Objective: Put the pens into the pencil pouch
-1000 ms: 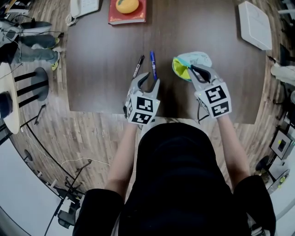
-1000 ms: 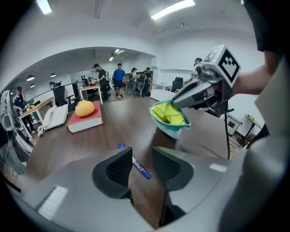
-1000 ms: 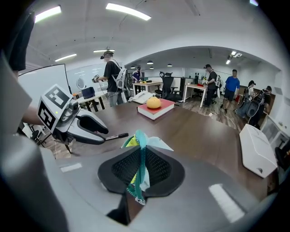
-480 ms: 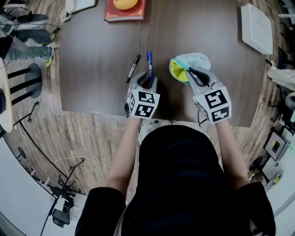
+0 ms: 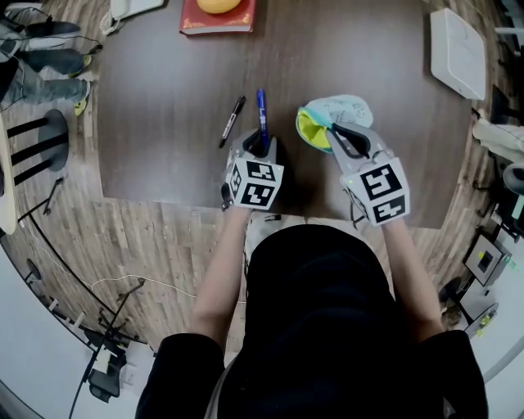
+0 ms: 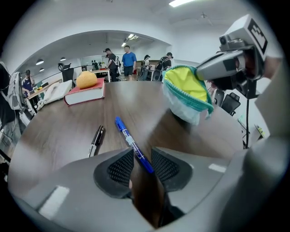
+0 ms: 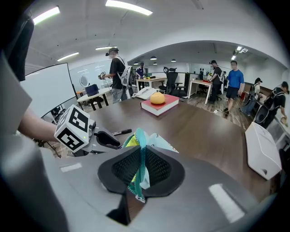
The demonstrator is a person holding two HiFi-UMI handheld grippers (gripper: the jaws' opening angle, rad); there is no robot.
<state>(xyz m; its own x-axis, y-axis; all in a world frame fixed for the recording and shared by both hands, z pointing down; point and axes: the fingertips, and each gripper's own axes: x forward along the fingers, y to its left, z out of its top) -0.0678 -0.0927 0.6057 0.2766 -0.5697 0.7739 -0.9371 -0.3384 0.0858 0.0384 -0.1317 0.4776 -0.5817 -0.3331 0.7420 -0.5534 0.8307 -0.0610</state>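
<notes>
On the dark wooden table (image 5: 164, 106) a blue pen (image 5: 261, 114) lies beside a black pen (image 5: 232, 121). My left gripper (image 5: 260, 147) is down over the blue pen's near end. In the left gripper view that end (image 6: 131, 142) lies between the pads with a gap still showing; the jaws have just been closing. My right gripper (image 5: 348, 139) is shut on the teal zipper rim of the pale pouch (image 5: 327, 123). It holds the pouch's yellow-lined mouth (image 6: 188, 97) up and open toward the left. The rim (image 7: 138, 158) shows pinched between the right pads.
A red book with an orange on it (image 5: 217, 16) lies at the table's far edge, next to a telephone (image 5: 131, 6). A white box (image 5: 457, 49) sits at the far right. Chairs and people stand beyond the table.
My left gripper has sunk onto the table, bringing its jaws around the blue pen's near end, and the jaws have narrowed. The right gripper and the pouch have stayed in place.
</notes>
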